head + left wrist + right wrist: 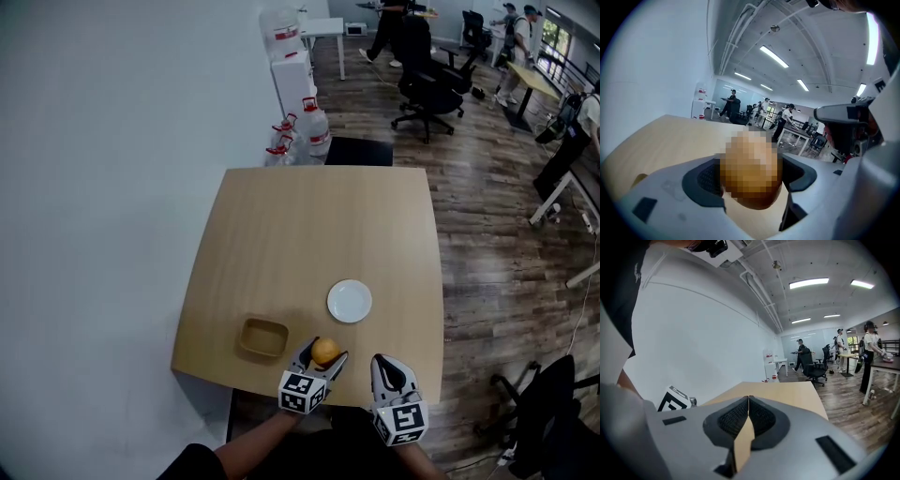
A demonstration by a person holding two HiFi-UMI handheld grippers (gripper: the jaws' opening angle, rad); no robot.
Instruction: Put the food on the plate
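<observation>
matt wooden table (281,244), glossy white plate (350,301)

The food (325,352) held in the left gripper (328,348) is too small in the head view to name (round and orange is all that shows), and in the left gripper view its surface is blurred. Below the table's (281,244) near edge, the person's forearms (251,441) are cut off by the picture's lower edge. In the right gripper view, a marker cube (675,401) beside the table is half hidden behind the right gripper (748,401).
</observation>
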